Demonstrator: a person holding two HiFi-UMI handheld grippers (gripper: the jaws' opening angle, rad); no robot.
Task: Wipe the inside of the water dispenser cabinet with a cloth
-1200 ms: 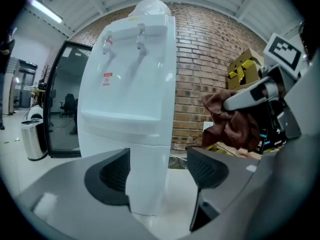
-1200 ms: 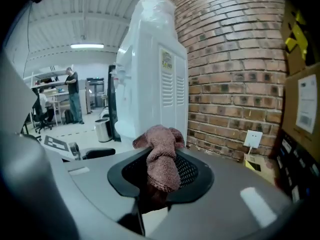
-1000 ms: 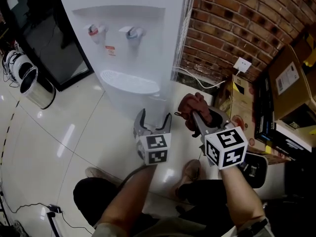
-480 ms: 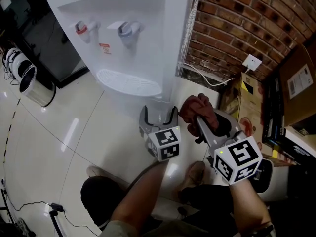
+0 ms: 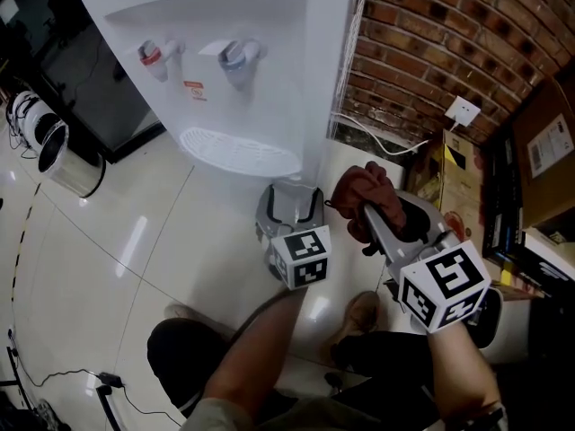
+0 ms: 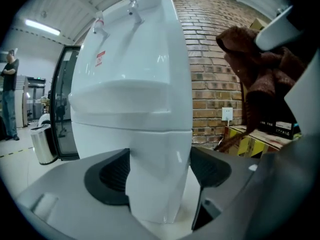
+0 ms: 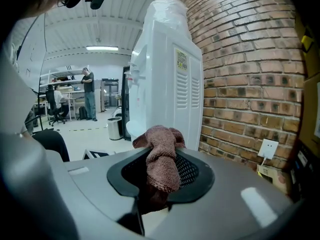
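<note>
The white water dispenser (image 5: 269, 61) stands against the brick wall, with a red tap (image 5: 151, 57), a blue tap (image 5: 235, 57) and a drip tray (image 5: 238, 151). Its lower cabinet front (image 6: 160, 159) looks closed. My left gripper (image 5: 292, 212) is open just in front of the cabinet's base; in the left gripper view (image 6: 160, 171) the cabinet's corner shows between the dark pads (image 6: 112, 176) without touching them. My right gripper (image 5: 368, 206) is shut on a reddish-brown cloth (image 5: 364, 191), bunched between its jaws (image 7: 161, 159), beside the dispenser's vented side (image 7: 187, 79).
A brick wall (image 5: 431, 34) with a white socket (image 5: 464, 110) and cable runs on the right. Cardboard boxes (image 5: 454, 178) stand below it. A metal bin (image 5: 63, 155) and a black glass panel (image 5: 81, 70) are at the left. The person's shoe (image 5: 355, 317) is on the glossy floor.
The left gripper has moved forward and slightly down toward the dispenser's base. The right gripper keeps the cloth and has hardly moved.
</note>
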